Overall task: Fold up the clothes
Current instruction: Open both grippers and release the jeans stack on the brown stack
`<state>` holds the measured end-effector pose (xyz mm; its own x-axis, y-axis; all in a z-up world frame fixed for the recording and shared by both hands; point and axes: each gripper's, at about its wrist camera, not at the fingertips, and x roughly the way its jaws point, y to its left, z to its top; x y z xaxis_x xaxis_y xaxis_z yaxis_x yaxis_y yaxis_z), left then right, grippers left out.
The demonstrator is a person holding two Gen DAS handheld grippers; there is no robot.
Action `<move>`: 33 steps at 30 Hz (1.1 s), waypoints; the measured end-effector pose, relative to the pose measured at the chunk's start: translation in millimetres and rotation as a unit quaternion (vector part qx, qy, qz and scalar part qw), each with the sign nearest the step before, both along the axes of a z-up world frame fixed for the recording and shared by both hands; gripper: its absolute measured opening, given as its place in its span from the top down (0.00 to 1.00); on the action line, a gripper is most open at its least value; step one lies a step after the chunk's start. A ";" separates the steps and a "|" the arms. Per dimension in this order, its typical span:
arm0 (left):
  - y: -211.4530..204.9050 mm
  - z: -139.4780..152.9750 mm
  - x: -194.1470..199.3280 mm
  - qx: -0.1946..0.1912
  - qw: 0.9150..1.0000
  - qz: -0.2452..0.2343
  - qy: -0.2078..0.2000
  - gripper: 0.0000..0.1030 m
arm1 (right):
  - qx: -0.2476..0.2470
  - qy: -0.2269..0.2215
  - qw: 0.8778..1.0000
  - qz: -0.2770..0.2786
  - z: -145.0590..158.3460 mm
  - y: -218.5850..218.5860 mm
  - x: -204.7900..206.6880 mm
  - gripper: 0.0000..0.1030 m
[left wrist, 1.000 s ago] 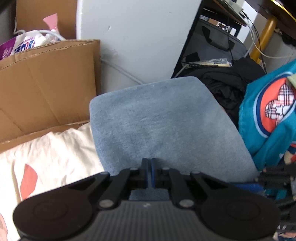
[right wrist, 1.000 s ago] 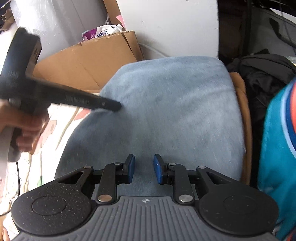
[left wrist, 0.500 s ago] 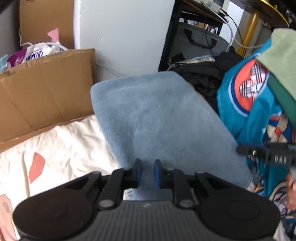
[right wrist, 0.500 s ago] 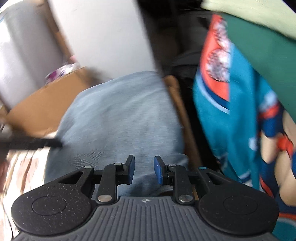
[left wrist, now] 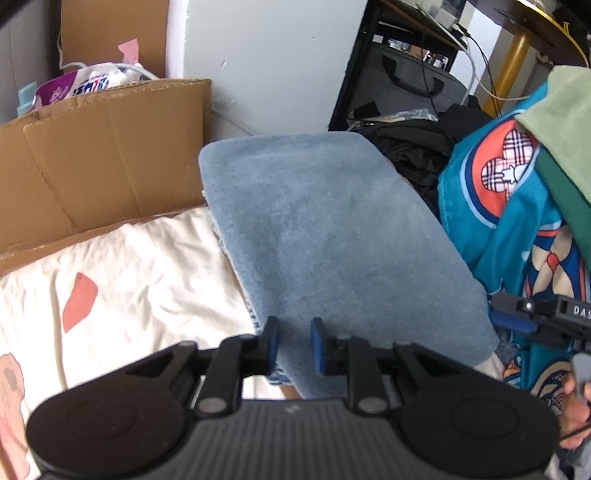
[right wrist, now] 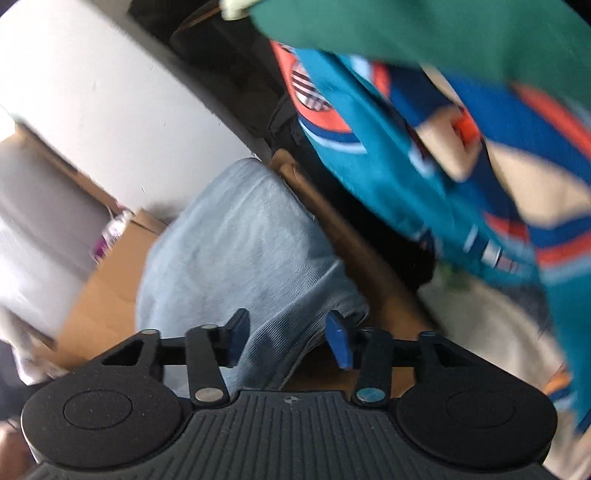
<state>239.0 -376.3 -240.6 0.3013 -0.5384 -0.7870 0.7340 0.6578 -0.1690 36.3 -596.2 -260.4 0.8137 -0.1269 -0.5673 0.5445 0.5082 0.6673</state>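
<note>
Clothes: one folded blue garment (left wrist: pixel 332 236) at centre of the left wrist view, lying flat on a cream sheet (left wrist: pixel 129 280) printed with red patches; same garment (right wrist: pixel 236 258) at centre left of the blurred right wrist view. One teal patterned garment (left wrist: pixel 517 206) heaped at right, with one green piece (left wrist: pixel 561 122) on top; in the right wrist view the teal garment (right wrist: pixel 424 147) fills the upper right under the green piece (right wrist: pixel 424 33). One black heap (left wrist: pixel 410 151) behind the blue garment, upper centre.

Left gripper (left wrist: pixel 294 345) at lower centre, jaws parted a little and opening, near edge of the blue garment beneath the gap, pads not pressing on it. Right gripper (right wrist: pixel 288 339) at lower centre of its own view, jaws wide and opening, hovering over the near corner of the blue garment, nothing clamped. Same right gripper (left wrist: pixel 517 321) visible at the right edge of the left wrist view, just beside the blue garment's right corner, with part of a hand (left wrist: pixel 576 402) below it.

One cardboard box (left wrist: pixel 103 155) at upper left, flaps up, holding a plastic bag (left wrist: pixel 88 81). One white wall panel (left wrist: pixel 266 62) at top centre. One dark case (left wrist: pixel 406 85) under a desk, upper right, and one yellow leg (left wrist: pixel 509 59) beside it.
</note>
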 end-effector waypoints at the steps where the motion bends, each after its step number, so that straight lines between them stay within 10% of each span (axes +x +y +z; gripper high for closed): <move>1: -0.4 -0.1 -1.7 0.001 1.000 -0.001 -0.002 0.75 | 0.017 -0.011 1.000 -0.013 -5.3 -0.3 -2.8 0.41; 12: 13.3 -12.8 -8.6 -0.018 0.999 0.011 0.030 0.70 | 0.120 -0.097 0.987 -0.054 -50.3 16.5 -4.5 0.48; 33: 40.0 -6.6 -40.1 -0.018 0.999 -0.011 0.036 0.69 | 0.125 -0.048 0.991 0.006 -39.8 51.0 -21.7 1.00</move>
<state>198.9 -336.4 -247.2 0.2327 -0.5726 -0.7861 0.7339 0.6337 -0.2444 14.7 -545.2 -300.2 0.8658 0.0184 -0.5000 0.4673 0.3273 0.8213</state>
